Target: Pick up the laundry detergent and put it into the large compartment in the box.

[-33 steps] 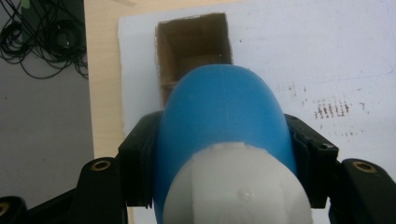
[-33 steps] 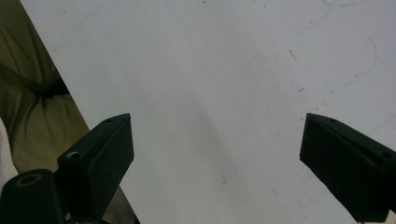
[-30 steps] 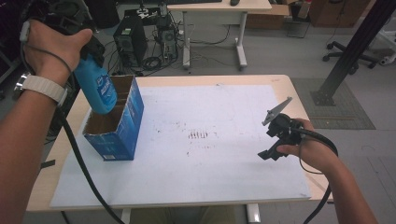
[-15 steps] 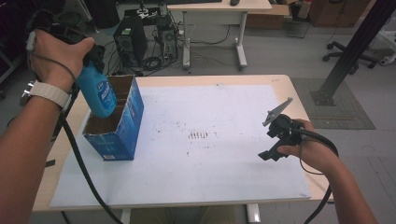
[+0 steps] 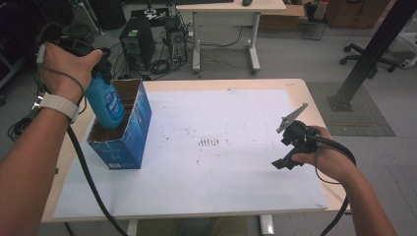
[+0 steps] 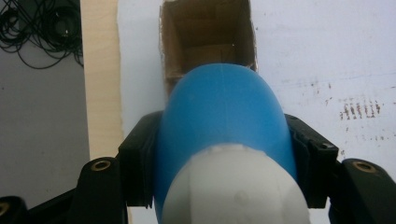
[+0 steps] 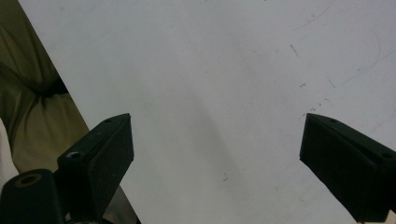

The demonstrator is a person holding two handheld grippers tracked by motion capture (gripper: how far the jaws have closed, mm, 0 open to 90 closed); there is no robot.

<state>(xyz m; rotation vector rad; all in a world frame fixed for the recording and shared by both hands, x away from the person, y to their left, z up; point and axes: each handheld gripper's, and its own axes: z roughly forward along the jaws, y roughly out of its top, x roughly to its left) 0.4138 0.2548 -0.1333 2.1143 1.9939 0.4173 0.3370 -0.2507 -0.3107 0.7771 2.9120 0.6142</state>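
Left gripper (image 6: pixel 219 154) is clamped on the blue bottle (image 5: pixel 105 104), which hangs bottom-first just into the open top of the blue cardboard box (image 5: pixel 129 140). Right gripper (image 7: pixel 215 154), jaws wide with nothing between them, sits well off to the box's right over the white tabletop (image 5: pixel 236 123).

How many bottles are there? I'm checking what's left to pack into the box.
1: the blue bottle, clamped in the left tool and partly lowered into the open cardboard box at the table's left. The box interior is partly hidden, so more could lie inside.
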